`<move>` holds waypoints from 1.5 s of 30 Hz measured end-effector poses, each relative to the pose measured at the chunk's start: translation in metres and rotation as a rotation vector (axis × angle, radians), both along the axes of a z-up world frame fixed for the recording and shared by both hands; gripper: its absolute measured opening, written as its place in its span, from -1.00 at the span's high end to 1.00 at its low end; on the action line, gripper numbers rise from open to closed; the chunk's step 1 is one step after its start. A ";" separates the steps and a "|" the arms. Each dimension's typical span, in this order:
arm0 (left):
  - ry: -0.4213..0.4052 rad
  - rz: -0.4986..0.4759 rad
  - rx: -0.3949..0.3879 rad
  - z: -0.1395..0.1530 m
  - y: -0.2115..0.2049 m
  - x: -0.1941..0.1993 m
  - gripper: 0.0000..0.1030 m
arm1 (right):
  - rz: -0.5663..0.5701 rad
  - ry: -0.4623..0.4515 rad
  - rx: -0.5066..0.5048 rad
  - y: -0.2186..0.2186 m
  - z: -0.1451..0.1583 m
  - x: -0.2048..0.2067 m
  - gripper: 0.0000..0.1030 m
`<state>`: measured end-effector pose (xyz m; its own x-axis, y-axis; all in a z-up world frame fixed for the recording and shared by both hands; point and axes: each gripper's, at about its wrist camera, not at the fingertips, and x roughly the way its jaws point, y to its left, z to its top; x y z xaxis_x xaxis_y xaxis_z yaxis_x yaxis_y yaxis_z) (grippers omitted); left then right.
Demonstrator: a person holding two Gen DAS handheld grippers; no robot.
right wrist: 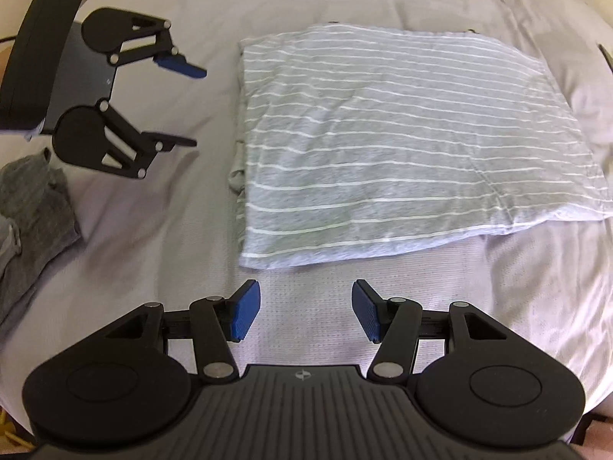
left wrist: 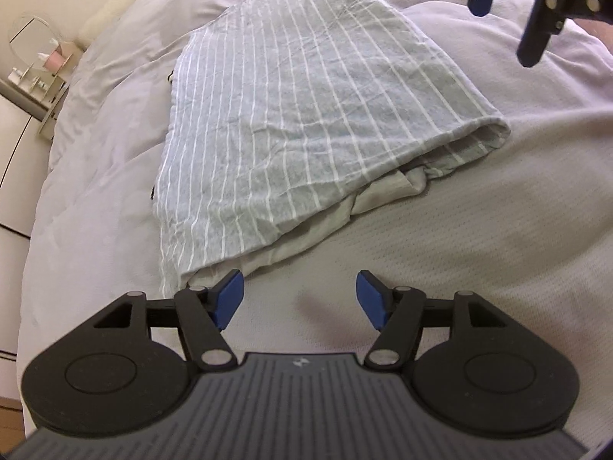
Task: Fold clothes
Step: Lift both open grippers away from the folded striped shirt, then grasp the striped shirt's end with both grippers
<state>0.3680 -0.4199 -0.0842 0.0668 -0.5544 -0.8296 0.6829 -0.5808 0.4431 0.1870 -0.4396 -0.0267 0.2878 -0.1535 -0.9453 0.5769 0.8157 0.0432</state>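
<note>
A grey shirt with thin white stripes point(left wrist: 306, 115) lies folded flat on the pale bed cover point(left wrist: 479, 211); it also shows in the right wrist view point(right wrist: 402, 145). My left gripper point(left wrist: 300, 301) is open and empty, just short of the shirt's near folded edge. It shows from outside in the right wrist view point(right wrist: 193, 105), left of the shirt. My right gripper point(right wrist: 306, 310) is open and empty, just short of the shirt's near hem. It shows at the top right of the left wrist view point(left wrist: 505, 34), above the bed.
A dark grey garment point(right wrist: 34, 199) lies crumpled at the left of the bed. A small round mirror point(left wrist: 30, 38) and small items stand on a white cabinet point(left wrist: 15, 130) beside the bed. The bed cover point(right wrist: 345, 326) spreads all around the shirt.
</note>
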 end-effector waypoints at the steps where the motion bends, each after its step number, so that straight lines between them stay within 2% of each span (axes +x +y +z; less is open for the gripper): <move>1: 0.000 -0.006 0.002 0.000 -0.001 0.000 -0.18 | -0.011 -0.001 0.001 -0.001 0.001 -0.001 -0.08; 11: -0.023 -0.058 0.000 -0.006 -0.006 0.003 -0.19 | -0.078 0.000 0.029 -0.009 0.001 -0.004 -0.08; 15: -0.117 -0.123 -0.030 -0.018 -0.004 0.009 -0.21 | -0.080 0.008 0.016 -0.009 -0.002 -0.003 -0.11; 18: -0.207 -0.182 -0.070 -0.032 -0.002 0.016 -0.24 | -0.011 0.031 -0.053 -0.002 -0.003 0.003 -0.13; 24: -0.381 -0.337 -0.173 -0.065 -0.011 0.022 -0.26 | 0.196 0.056 -0.176 0.030 -0.013 0.018 -0.27; 30: -0.442 -0.438 -0.246 -0.084 -0.036 0.033 -0.24 | 0.328 0.050 -0.277 0.060 -0.025 0.035 -0.27; 34: -0.456 -0.479 -0.242 -0.090 -0.054 0.045 0.00 | 0.370 0.068 -0.373 0.071 -0.037 0.051 -0.18; 38: -0.465 -0.518 -0.243 -0.094 -0.063 0.048 0.14 | 0.434 0.161 -0.461 0.077 -0.062 0.067 -0.11; 40: -0.465 -0.527 -0.237 -0.096 -0.066 0.047 0.30 | 0.473 0.184 -0.492 0.078 -0.070 0.069 -0.11; 42: -0.454 -0.522 -0.218 -0.096 -0.069 0.047 0.67 | 0.497 0.190 -0.518 0.077 -0.075 0.070 -0.07; 45: -0.418 -0.477 -0.213 -0.093 -0.071 0.045 0.84 | 0.478 0.184 -0.535 0.069 -0.073 0.068 0.17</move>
